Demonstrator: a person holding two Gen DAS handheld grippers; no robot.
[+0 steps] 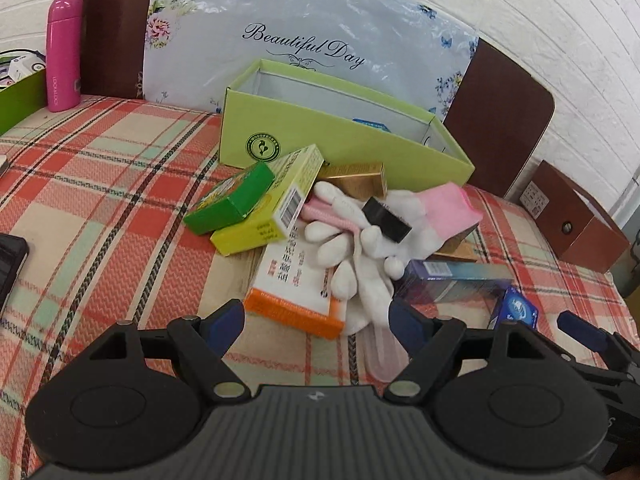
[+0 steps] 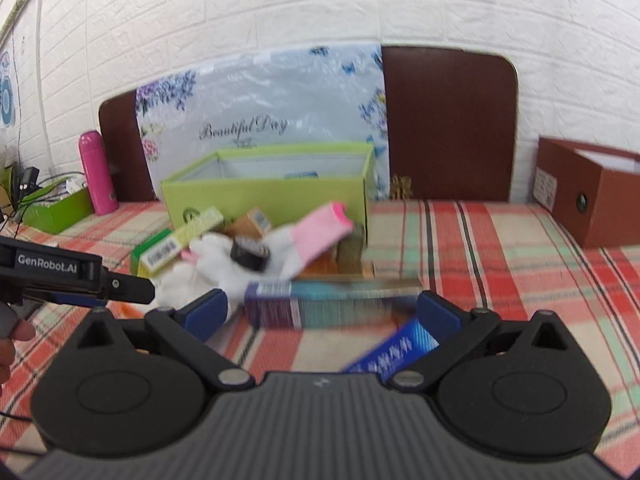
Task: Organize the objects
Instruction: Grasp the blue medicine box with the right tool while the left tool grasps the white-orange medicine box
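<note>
Plaid cloth [image 1: 100,168] in red, cream and green is covering the table, and I'm looking at a pile in the middle of it. Lime-green open box [image 1: 320,136] is sitting at the far side, just behind the pile. In the pile I'm seeing a small green carton [image 1: 230,200] lying on a yellow carton [image 1: 276,200], a gold box [image 1: 356,178] touching the open box's front, white gloves with pink cuffs [image 1: 372,240] with a small black block [image 1: 386,220] on top, and an orange-edged white carton [image 1: 298,292] at the near side.

I'm holding the left gripper [image 1: 318,322] near the orange-edged carton, fingers spread wide, gripping nothing. The right gripper [image 2: 320,312] is hanging just in front of a long purple-teal box [image 2: 328,304], fingers spread to either side of it; contact I can't tell, the view is blurred. A blue carton [image 2: 394,348] is lying near, between the right gripper's fingers.

Pink bottle [image 1: 64,52] is standing upright far left, beside a green tray [image 1: 20,100]. Brown box [image 2: 588,196] is sitting far right, well apart from the pile.
</note>
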